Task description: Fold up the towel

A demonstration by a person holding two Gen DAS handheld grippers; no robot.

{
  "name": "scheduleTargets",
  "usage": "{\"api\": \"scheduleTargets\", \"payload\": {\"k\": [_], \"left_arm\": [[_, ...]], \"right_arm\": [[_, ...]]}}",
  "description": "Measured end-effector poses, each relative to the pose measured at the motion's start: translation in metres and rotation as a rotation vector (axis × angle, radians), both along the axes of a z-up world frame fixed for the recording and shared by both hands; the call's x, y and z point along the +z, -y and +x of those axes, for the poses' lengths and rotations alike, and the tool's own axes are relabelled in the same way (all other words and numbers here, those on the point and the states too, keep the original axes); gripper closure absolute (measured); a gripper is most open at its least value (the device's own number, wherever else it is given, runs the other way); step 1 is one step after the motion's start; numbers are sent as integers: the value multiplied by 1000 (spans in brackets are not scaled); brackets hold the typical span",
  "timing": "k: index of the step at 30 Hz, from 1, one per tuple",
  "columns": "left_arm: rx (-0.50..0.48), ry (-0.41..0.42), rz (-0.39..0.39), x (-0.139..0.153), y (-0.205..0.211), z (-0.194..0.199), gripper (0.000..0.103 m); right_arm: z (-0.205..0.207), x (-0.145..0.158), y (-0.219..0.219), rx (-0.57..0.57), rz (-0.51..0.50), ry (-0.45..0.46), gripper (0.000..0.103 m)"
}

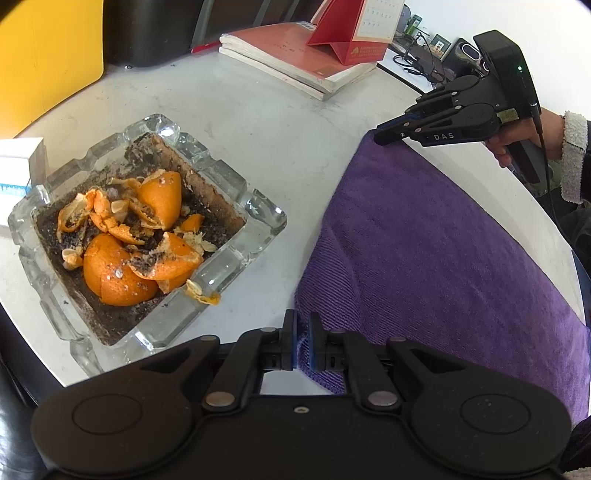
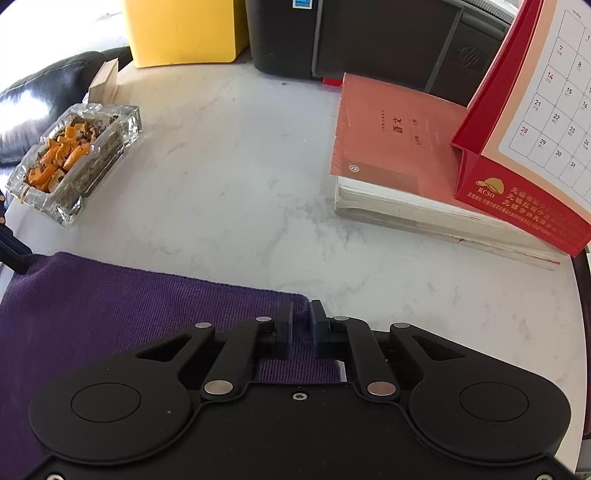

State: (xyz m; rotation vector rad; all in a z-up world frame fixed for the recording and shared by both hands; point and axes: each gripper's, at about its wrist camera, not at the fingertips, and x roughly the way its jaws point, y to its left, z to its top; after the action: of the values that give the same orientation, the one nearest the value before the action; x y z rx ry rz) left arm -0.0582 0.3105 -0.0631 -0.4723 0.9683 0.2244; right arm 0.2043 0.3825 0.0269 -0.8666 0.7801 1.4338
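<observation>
A purple towel [image 1: 424,240] lies flat on the white marble table [image 1: 258,122], along its near curved edge. My left gripper [image 1: 302,338] is shut on the towel's near corner, and purple cloth shows between its blue pads. My right gripper [image 1: 380,137], held by a hand in a fuzzy sleeve, pinches the far corner. In the right wrist view the right gripper [image 2: 301,314] is shut on that corner of the towel [image 2: 110,314], with cloth bunched between the pads. The dark tip of the left gripper [image 2: 13,256] shows at the towel's other corner.
A glass ashtray [image 1: 258,206] full of orange peel and ash stands just left of the towel. A stack of books [image 2: 391,147] with a red desk calendar [image 2: 524,147] on it sits further back. A yellow box [image 2: 184,29] and a black printer [image 2: 369,37] line the back.
</observation>
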Motion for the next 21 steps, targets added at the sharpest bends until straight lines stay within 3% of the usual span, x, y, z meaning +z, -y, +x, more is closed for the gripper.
{"api": "scheduleTargets", "payload": {"k": [8,21], "left_arm": [[-16,5,37,1,7,3,99],[-52,60,40,15,21,-4,100]], "right_arm": [[-9,3,0,-1,-15,83,100],[-15,27,22,-63,21,127,100]]}}
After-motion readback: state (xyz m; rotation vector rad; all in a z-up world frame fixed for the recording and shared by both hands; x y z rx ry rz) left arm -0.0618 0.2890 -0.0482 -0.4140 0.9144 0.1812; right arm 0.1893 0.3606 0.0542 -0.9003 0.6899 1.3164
